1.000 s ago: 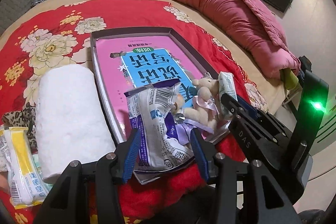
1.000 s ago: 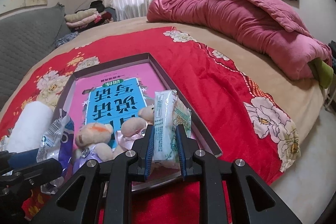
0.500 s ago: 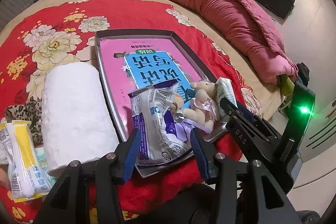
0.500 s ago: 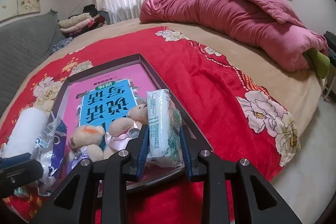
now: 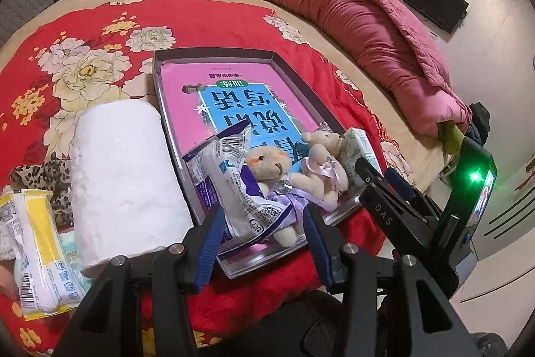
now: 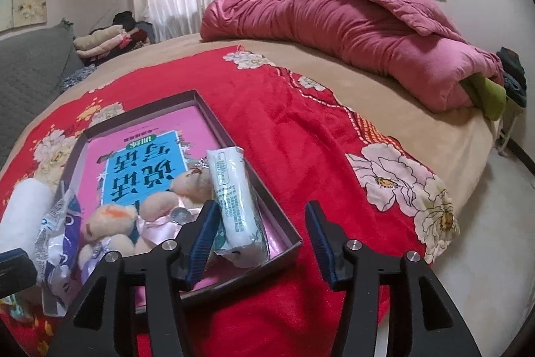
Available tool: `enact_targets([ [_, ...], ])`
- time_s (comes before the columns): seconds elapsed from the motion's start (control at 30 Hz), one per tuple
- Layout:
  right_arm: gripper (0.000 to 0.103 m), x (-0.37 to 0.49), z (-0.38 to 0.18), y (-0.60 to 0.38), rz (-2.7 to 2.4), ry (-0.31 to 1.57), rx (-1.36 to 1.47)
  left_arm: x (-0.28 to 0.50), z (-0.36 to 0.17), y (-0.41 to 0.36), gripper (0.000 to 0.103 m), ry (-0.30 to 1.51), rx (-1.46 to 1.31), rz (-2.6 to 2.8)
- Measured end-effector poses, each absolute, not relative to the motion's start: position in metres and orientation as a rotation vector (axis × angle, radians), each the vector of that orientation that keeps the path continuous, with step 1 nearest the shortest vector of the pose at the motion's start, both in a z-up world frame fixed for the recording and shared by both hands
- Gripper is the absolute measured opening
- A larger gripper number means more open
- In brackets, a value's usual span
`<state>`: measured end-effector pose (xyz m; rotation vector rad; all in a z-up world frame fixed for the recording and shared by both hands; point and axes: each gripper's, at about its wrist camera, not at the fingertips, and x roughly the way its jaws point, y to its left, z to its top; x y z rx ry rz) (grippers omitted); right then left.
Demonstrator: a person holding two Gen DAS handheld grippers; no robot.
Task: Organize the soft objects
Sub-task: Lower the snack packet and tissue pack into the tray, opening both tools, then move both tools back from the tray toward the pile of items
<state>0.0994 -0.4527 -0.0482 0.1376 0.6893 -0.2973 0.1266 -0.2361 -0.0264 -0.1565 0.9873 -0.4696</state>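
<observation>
The right gripper (image 6: 259,238) has just been opening; its spread jaws no longer press the pale green plastic tissue pack (image 6: 235,206), which lies inside the shallow grey tray (image 6: 284,225) at its near right corner. The pack's long axis runs near to far, beside the left blue pad. The white paper roll (image 5: 123,176), left of the tray, lies nearer the left gripper (image 5: 264,240), also spread and empty.

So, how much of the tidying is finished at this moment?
Done: two bears, the foil packet and the tissue pack lie in the box. In hand: nothing; right gripper has just been opening, tissue pack released. Left: paper roll and yellow pack outside.
</observation>
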Motion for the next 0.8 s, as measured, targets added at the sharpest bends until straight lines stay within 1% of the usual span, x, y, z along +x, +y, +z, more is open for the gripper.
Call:
enact_targets([
  [0.3, 0.063, 0.099, -0.05, -0.454, -0.279, 0.689, 0.156, 0.125, -0.026, -0.235, 0.048, 0.982, -0.16, -0.47],
  [0.8, 0.07, 0.094, -0.038, -0.446, -0.246, 0.647, 0.144, 0.12, -0.022, -0.233, 0.049, 0.972, -0.152, -0.463],
])
